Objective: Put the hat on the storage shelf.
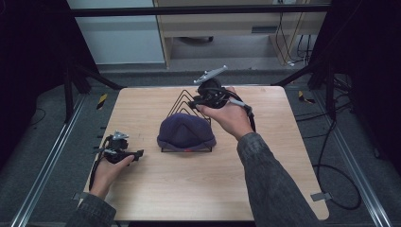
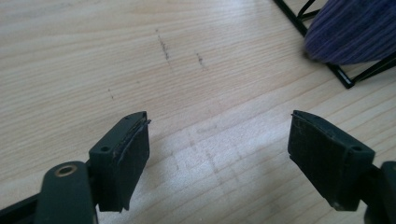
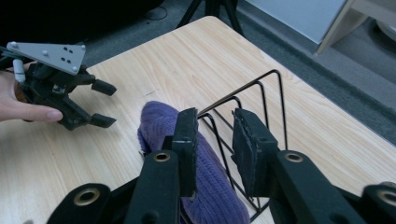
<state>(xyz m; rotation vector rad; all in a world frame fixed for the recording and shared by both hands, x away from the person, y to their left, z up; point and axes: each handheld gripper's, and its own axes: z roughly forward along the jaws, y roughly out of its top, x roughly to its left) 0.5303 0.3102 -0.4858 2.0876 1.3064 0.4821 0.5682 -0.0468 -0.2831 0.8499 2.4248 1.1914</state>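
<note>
A purple knit hat (image 1: 185, 132) is draped over a black wire rack (image 1: 182, 98) in the middle of the wooden table (image 1: 189, 189). My right gripper (image 1: 193, 104) hovers over the rack's far right side. In the right gripper view its jaws (image 3: 215, 116) stand a narrow gap apart with nothing pinched, above the hat (image 3: 212, 186) and the rack wires (image 3: 261, 86). My left gripper (image 1: 138, 153) sits low at the table's left, pointing toward the hat. Its pads (image 2: 219, 126) are wide apart over bare wood, with the hat (image 2: 350, 32) off to the upper right. The left gripper (image 3: 106, 103) also appears open in the right gripper view.
The table ends close behind the rack and to both sides. Black frame legs (image 1: 94, 78) stand at the far corners. Cables (image 1: 331, 161) lie on the floor to the right, and a pale cabinet (image 1: 227, 28) stands beyond the table.
</note>
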